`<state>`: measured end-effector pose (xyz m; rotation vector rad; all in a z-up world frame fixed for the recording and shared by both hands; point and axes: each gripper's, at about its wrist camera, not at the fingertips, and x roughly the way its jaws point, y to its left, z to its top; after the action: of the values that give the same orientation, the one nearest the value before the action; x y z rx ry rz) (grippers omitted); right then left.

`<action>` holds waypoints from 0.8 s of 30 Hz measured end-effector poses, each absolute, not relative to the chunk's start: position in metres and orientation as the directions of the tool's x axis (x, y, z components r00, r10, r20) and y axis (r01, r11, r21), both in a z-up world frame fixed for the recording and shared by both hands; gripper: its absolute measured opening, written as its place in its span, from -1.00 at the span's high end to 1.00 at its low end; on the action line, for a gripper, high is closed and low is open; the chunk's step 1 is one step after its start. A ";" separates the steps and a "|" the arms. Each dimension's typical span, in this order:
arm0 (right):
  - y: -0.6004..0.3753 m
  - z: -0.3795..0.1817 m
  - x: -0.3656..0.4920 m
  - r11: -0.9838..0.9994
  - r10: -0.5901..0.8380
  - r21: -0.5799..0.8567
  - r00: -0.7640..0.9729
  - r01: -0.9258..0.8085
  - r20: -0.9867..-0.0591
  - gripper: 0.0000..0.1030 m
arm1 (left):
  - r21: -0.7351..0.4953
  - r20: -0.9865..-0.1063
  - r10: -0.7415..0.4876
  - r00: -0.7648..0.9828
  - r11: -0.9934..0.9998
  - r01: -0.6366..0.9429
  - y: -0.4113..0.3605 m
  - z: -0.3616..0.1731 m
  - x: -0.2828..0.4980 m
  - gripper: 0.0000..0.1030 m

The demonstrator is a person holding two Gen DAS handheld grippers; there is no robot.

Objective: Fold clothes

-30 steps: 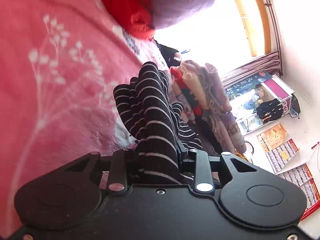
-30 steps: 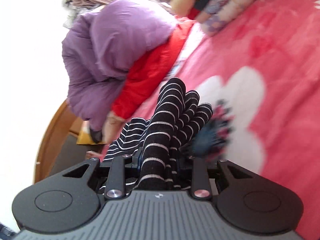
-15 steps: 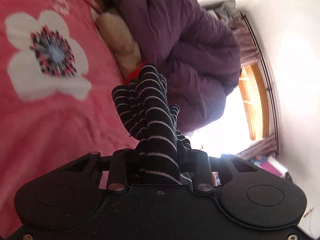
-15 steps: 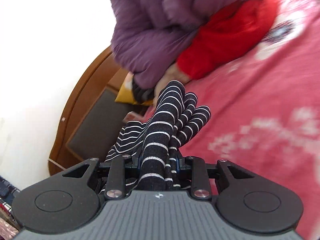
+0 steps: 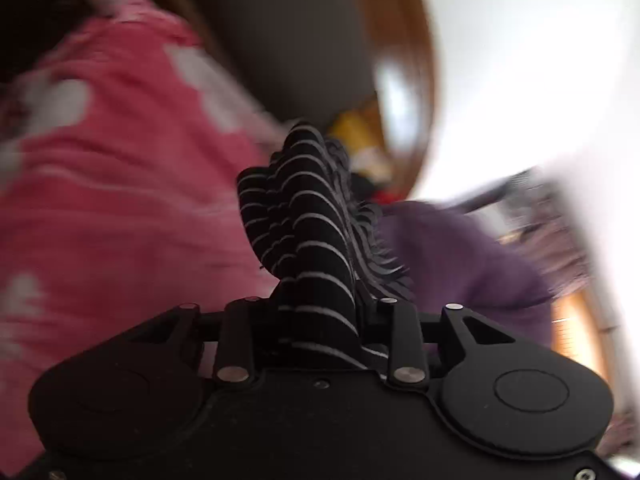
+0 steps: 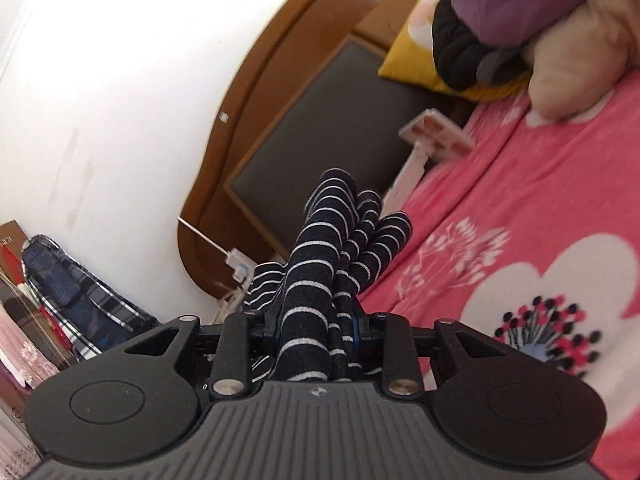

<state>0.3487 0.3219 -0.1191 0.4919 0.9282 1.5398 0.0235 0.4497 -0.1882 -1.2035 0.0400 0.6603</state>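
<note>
A black garment with thin white stripes (image 5: 304, 208) is bunched up between the jaws of my left gripper (image 5: 316, 312), over the pink flowered bedspread (image 5: 120, 208). That view is blurred; the left jaws are opening with the cloth still between them. In the right wrist view the same striped garment (image 6: 332, 232) stands up in folds from my right gripper (image 6: 316, 320), which is shut on it. Both sets of fingertips are hidden under the cloth.
A brown wooden headboard with a dark panel (image 6: 312, 112) rises ahead, against a white wall. A purple jacket (image 5: 460, 260), a yellow pillow (image 6: 408, 60) and a beige cushion (image 6: 576, 60) lie by it. A white stand (image 6: 432, 132) rests at the bed's edge; a plaid bag (image 6: 80, 292) is at the left.
Both views have swung across the bed from the clothes pile toward the headboard and wall. The striped garment stays bunched in both grippers.
</note>
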 end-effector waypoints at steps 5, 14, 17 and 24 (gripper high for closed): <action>0.354 -0.164 0.336 0.462 0.781 0.501 0.069 -0.732 -0.621 0.18 | -0.746 -0.462 0.531 0.710 0.200 -0.635 0.450 -0.173 0.019 0.01; 0.278 -0.116 0.299 0.479 0.817 0.395 0.233 -0.784 -0.527 -0.21 | -0.693 -0.346 0.573 0.743 0.378 -0.614 0.416 -0.136 0.034 -0.14; 0.259 -0.110 0.300 0.562 0.762 0.351 0.304 -0.749 -0.572 -0.32 | -0.666 -0.315 0.506 0.803 0.485 -0.567 0.397 -0.126 0.055 -0.44; 0.131 -0.086 0.275 0.781 0.593 0.296 0.504 -0.550 -0.628 -0.78 | -0.640 -0.354 0.096 0.930 0.701 -0.316 0.318 -0.116 0.120 -0.69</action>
<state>0.2748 0.1311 -0.0863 0.0602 0.7816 0.6905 0.1201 0.3176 -0.1156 -0.7627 0.3068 0.2331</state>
